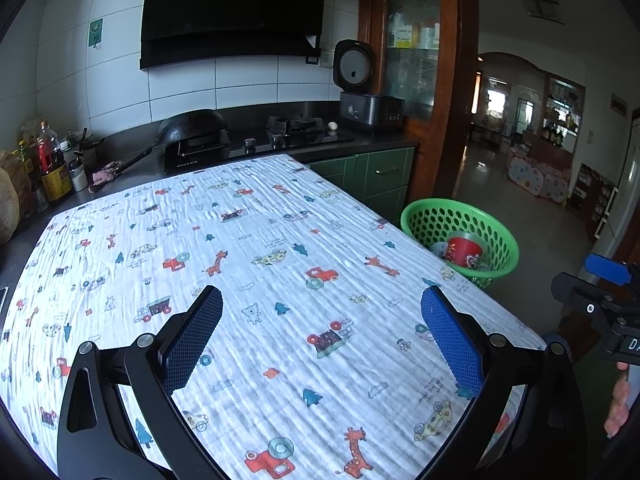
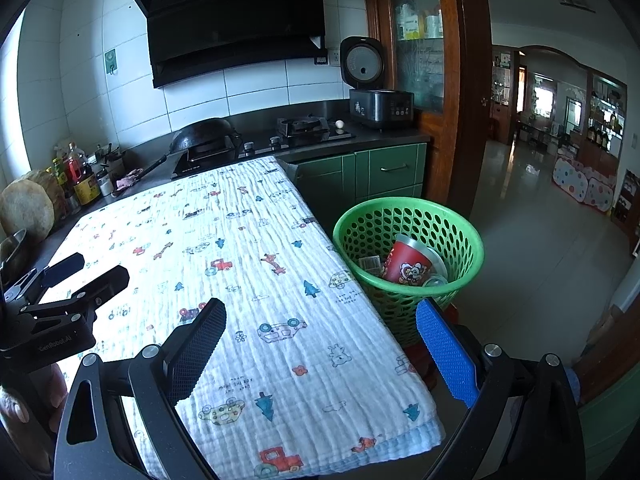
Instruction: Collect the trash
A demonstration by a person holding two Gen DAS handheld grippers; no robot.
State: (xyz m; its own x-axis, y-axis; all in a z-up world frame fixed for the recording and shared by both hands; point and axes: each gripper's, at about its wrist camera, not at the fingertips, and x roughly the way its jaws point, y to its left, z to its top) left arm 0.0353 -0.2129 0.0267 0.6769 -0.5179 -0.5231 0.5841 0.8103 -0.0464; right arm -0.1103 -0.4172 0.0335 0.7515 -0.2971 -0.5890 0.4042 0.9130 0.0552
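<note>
A green perforated basket stands on the floor just past the table's right edge. Inside it lie a red printed cup, a barcoded wrapper and a clear lid. The table carries a white cloth printed with cars and giraffes, and no trash shows on it. My left gripper hovers open over the cloth, nothing between its fingers. My right gripper is open too, over the cloth's right edge near the basket.
Behind the table runs a dark counter with a wok, a gas hob, an egg and an open rice cooker. Bottles crowd the left. Green cabinets and a wooden cupboard flank a tiled floor.
</note>
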